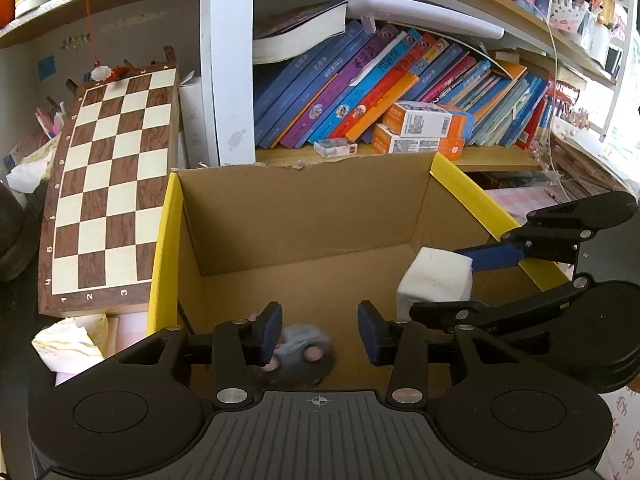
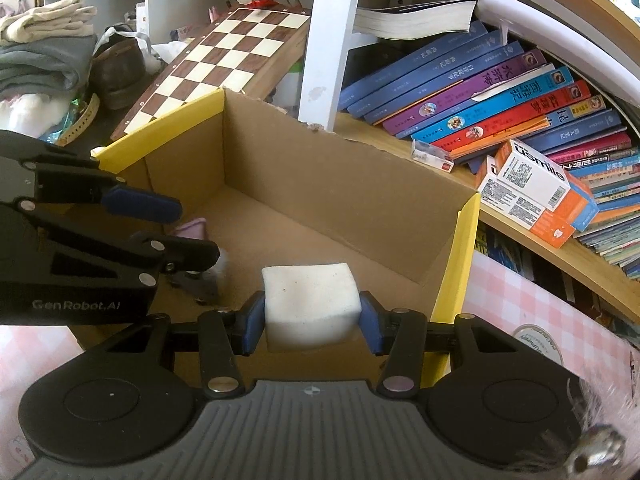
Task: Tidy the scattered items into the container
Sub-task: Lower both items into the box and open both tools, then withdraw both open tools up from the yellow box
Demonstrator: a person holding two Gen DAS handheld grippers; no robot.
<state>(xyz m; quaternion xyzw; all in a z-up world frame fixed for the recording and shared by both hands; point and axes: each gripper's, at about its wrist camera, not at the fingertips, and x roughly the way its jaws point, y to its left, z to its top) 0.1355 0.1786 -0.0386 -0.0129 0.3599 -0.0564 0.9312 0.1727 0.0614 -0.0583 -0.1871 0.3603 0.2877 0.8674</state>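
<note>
An open cardboard box (image 1: 304,216) with yellow rims stands in front of the bookshelf; it also shows in the right wrist view (image 2: 344,200). My left gripper (image 1: 318,332) is open above the box floor, and a blurred pale toy car (image 1: 300,350) with pink wheels is in the air or on the floor just below its left finger. My right gripper (image 2: 312,316) is shut on a white foam cube (image 2: 310,300) and holds it inside the box at its right side. The cube also shows in the left wrist view (image 1: 434,278).
A chessboard (image 1: 108,184) leans to the left of the box. Slanted books (image 1: 360,92) and orange-white cartons (image 1: 424,128) fill the shelf behind. Folded clothes (image 2: 44,52) lie at far left. A pink checked cloth (image 2: 520,300) covers the surface to the right.
</note>
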